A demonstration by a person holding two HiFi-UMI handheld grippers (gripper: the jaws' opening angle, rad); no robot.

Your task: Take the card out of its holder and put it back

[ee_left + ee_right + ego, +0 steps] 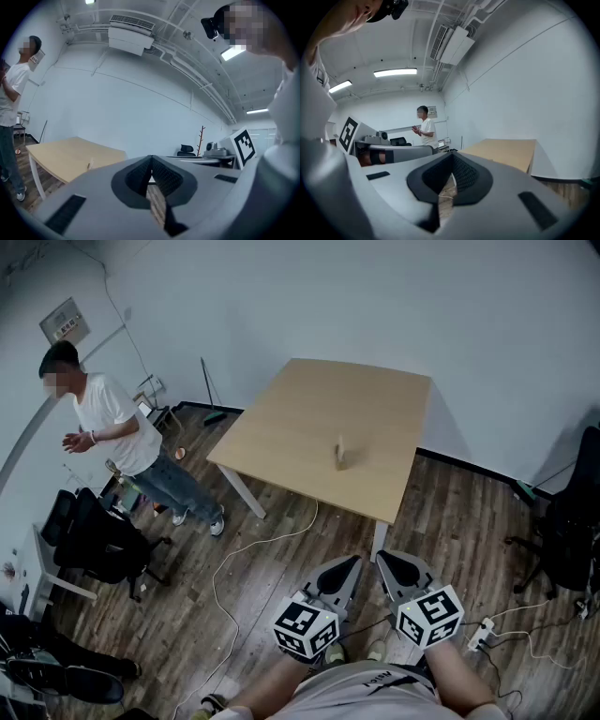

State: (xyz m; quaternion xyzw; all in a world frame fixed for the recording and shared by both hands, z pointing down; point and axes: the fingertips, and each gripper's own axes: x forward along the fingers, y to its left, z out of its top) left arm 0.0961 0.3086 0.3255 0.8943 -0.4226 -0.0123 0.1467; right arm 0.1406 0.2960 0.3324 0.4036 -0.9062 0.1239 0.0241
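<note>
A small pale card stands upright in its holder [339, 454] near the middle of the light wooden table [309, 418]. Both grippers are held low, close to my body and well short of the table. My left gripper [351, 565] is shut, its tips meeting with nothing between them. My right gripper [385, 561] is also shut and empty. In the left gripper view the left gripper [151, 159] points past the table [65, 157], with the card holder [90, 164] small at the left. From the right gripper [452, 157], the table [506, 149] lies to the right.
A person in a white shirt [117, 427] stands left of the table. Black office chairs [94, 540] sit at the left and another [572, 521] at the right. Cables [225, 587] and a power strip [481, 636] lie on the wooden floor.
</note>
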